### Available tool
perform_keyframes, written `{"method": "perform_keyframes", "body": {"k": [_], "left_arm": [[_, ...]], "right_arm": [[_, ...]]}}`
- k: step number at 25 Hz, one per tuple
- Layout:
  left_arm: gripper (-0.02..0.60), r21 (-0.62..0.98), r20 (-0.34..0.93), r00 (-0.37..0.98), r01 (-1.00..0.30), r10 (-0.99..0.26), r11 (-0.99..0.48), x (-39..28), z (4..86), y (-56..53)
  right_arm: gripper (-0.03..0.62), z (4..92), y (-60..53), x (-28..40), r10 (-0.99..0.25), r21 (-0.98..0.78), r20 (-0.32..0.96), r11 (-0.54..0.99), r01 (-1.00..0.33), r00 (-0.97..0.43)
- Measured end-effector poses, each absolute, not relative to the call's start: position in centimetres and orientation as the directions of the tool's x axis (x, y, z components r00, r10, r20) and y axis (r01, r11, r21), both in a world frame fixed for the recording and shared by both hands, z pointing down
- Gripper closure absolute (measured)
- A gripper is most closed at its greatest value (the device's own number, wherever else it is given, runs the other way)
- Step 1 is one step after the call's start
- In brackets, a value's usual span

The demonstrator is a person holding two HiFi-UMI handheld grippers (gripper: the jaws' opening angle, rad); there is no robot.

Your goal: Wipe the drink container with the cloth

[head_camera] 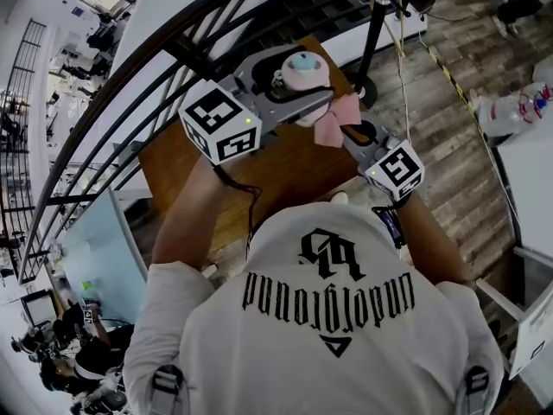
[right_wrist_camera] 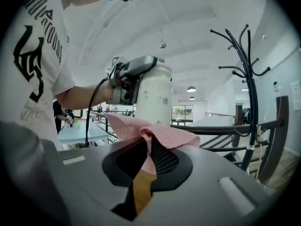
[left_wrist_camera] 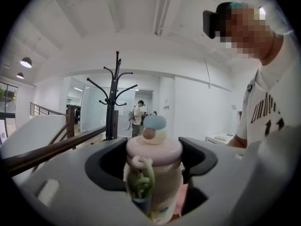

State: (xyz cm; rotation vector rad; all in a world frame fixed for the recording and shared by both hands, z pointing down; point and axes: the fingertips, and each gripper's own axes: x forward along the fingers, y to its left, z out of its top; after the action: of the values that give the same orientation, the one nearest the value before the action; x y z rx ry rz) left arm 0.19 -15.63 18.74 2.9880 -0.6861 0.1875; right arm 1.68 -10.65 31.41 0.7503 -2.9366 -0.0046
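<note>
White shirt shoulders (head_camera: pixel 328 318) fill the bottom of the head view, and both arms reach forward from them over a wooden desk (head_camera: pixel 285 175).

Left claw (head_camera: pixel 298 80) is closed on the bottle (head_camera: pixel 304 69). In its own view the two dark jaws sit either side of the pale body just under the pink lid, with a green loop hanging at the front. The bottle (left_wrist_camera: pixel 154 173) stands upright in that grip and looks raised above the far end of the desk, though no view shows its base. Gripping high probably leaves the lower wall bare for wiping, and holding it up lets the other claw come at it from the side.

Right claw (head_camera: pixel 346 132) is pinched shut on a fold of the pink mesh cloth (head_camera: pixel 333 124). In the right gripper view the cloth (right_wrist_camera: pixel 157 133) bunches out past the jaw tips, so a loose pad of fabric leads rather than hard plastic. That pad points at the white side of the bottle (right_wrist_camera: pixel 155 98) and lies against it or just short of it; I cannot tell which.

I judge the wipe to be starting or under way on the side facing the right claw. The far side would need the bottle turned.

A coat rack (right_wrist_camera: pixel 249 79) and stair railing (right_wrist_camera: pixel 211 128) stand well apart behind.
</note>
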Motion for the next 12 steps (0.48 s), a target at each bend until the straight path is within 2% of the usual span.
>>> {"method": "perform_keyframes", "body": {"k": [4,12], "left_arm": [[0.193,0.037,0.144,0.895,-0.431,-0.422,-0.902,0.0,19.2,-15.1],[0.195,0.027,0.141,0.924,-0.363,-0.356,-0.931,0.0,19.1,-13.3]], "right_arm": [[0.567,30.7,-10.7,1.7,-0.462,0.021,0.092,0.887,-0.462,-0.882],[0.567,18.6,-11.5,1.9,-0.386,0.129,-0.097,0.909,-0.396,-0.917]]}}
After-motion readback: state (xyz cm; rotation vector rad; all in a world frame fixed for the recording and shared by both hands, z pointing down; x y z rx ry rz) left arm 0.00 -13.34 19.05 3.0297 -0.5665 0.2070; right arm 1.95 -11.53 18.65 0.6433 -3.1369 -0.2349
